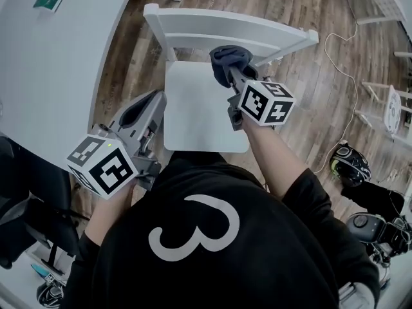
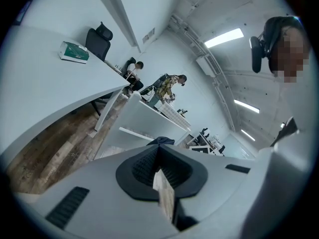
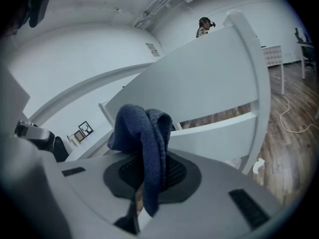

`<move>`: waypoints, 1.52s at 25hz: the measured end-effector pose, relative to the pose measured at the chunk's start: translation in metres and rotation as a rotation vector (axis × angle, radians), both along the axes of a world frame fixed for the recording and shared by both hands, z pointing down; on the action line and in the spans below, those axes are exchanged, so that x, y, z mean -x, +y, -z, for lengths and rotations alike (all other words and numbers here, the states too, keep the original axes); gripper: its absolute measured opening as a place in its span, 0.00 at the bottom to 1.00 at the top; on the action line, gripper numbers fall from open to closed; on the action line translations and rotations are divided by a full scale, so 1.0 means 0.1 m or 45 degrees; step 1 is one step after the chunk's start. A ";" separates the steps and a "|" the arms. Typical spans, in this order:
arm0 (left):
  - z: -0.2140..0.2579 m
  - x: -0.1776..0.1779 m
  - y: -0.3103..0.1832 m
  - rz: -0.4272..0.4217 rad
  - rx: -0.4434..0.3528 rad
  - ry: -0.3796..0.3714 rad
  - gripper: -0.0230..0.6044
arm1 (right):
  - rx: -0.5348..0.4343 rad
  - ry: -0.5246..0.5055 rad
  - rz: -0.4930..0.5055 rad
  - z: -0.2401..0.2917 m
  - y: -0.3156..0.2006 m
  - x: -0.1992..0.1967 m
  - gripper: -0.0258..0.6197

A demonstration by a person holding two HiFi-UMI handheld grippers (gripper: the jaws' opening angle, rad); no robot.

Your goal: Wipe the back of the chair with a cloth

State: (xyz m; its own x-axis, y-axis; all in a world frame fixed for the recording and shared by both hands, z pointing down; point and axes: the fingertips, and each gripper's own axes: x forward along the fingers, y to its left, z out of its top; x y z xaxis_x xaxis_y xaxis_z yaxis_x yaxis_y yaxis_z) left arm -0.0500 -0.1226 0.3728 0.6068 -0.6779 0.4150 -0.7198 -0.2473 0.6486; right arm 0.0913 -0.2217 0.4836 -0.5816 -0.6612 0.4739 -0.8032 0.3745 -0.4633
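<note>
Cloth (image 3: pixel 142 133) pinched in our right gripper (image 1: pixel 230 73) near the chair back (image 1: pixel 193 29).
Our left gripper (image 1: pixel 156 97) is closed, empty; we risk the cloth snagging and slipping.

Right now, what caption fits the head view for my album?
Right gripper holds a blue cloth at the white chair's back; left gripper hangs shut.

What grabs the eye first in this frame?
A white chair fills the middle of the head view. The right gripper is shut on a dark blue cloth, held up near the chair's backrest. The left gripper hangs shut and empty beside the seat's left edge, above the wood floor.
</note>
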 end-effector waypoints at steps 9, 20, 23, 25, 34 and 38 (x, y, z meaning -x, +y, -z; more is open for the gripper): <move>-0.19 0.58 0.15 0.056 0.030 0.021 0.06 | 0.023 0.006 0.092 -0.13 0.03 0.87 0.12; -0.44 0.97 0.33 0.141 0.073 0.039 0.06 | 0.062 0.063 0.037 -0.38 -0.18 1.25 0.12; -0.48 1.12 0.41 0.174 0.102 0.034 0.06 | 0.069 0.075 0.027 -0.43 -0.22 1.34 0.12; -0.51 1.13 0.43 0.182 0.110 0.031 0.06 | 0.069 0.078 0.018 -0.47 -0.26 1.34 0.12; -0.41 0.95 0.41 0.187 0.101 0.008 0.06 | 0.048 0.090 -0.012 -0.48 -0.33 1.30 0.12; -0.42 0.84 0.36 0.176 0.103 -0.007 0.06 | 0.040 0.085 0.001 -0.50 -0.36 1.17 0.12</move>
State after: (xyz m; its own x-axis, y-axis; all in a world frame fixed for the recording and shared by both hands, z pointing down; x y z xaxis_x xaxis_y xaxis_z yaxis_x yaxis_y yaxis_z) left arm -0.1341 -0.0864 0.4144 0.5074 -0.7190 0.4750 -0.7471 -0.0923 0.6583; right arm -0.0261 -0.2574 0.5337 -0.5488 -0.6446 0.5323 -0.8323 0.3614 -0.4204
